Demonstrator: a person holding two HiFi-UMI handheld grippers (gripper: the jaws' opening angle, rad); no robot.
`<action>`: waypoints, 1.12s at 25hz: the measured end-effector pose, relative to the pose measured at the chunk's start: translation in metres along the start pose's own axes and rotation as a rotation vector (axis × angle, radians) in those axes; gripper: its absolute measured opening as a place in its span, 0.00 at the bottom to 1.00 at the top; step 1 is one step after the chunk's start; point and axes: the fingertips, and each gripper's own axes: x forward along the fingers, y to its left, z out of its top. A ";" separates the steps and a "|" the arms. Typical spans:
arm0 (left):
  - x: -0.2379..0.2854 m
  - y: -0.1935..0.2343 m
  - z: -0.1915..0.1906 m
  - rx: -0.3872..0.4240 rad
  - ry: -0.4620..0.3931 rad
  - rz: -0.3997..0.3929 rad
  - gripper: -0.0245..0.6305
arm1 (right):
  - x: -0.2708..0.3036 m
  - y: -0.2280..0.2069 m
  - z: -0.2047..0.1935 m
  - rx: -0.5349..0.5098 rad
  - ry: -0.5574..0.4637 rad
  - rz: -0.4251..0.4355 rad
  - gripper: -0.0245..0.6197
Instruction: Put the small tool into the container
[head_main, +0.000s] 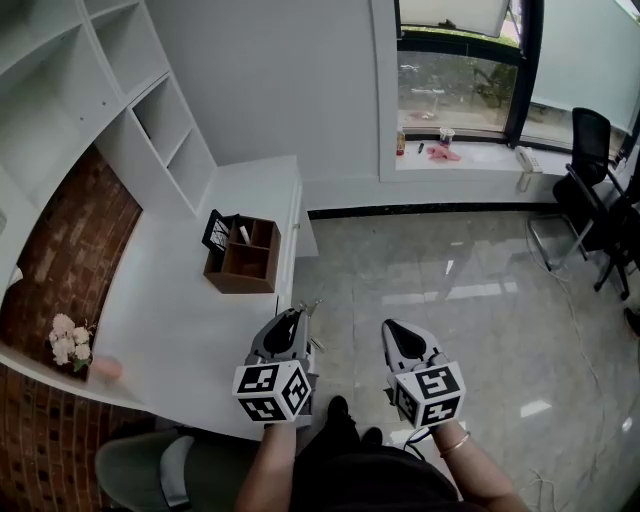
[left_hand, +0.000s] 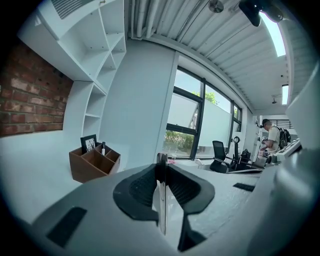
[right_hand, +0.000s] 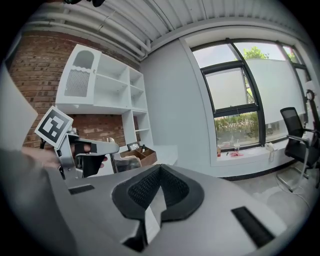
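Observation:
A thin flat metal tool (left_hand: 161, 200) stands edge-on between the pads of my left gripper (left_hand: 161, 162), which is shut on it. In the head view my left gripper (head_main: 297, 313) hovers over the white desk's (head_main: 180, 330) front right edge, with the tool's tip (head_main: 314, 304) just showing. The brown wooden container (head_main: 243, 257) with open compartments sits on the desk ahead of it, also visible in the left gripper view (left_hand: 95, 162). My right gripper (head_main: 392, 328) is shut and empty, held over the floor to the right; its pads (right_hand: 172, 187) meet.
White shelves (head_main: 150, 110) line the wall behind the desk. A small black frame (head_main: 215, 230) leans against the container's far left side. Pink flowers (head_main: 68, 342) lie at the desk's near left. Black office chairs (head_main: 590, 160) stand by the window. A person (left_hand: 272, 137) is far off.

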 end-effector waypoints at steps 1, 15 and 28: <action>0.005 0.001 0.003 0.002 -0.003 0.003 0.15 | 0.003 -0.003 0.002 0.000 -0.001 0.004 0.05; 0.114 0.042 0.024 0.008 0.011 -0.007 0.15 | 0.105 -0.042 0.019 -0.007 0.025 0.028 0.05; 0.219 0.105 0.063 -0.035 0.018 -0.009 0.15 | 0.253 -0.057 0.054 -0.012 0.082 0.077 0.05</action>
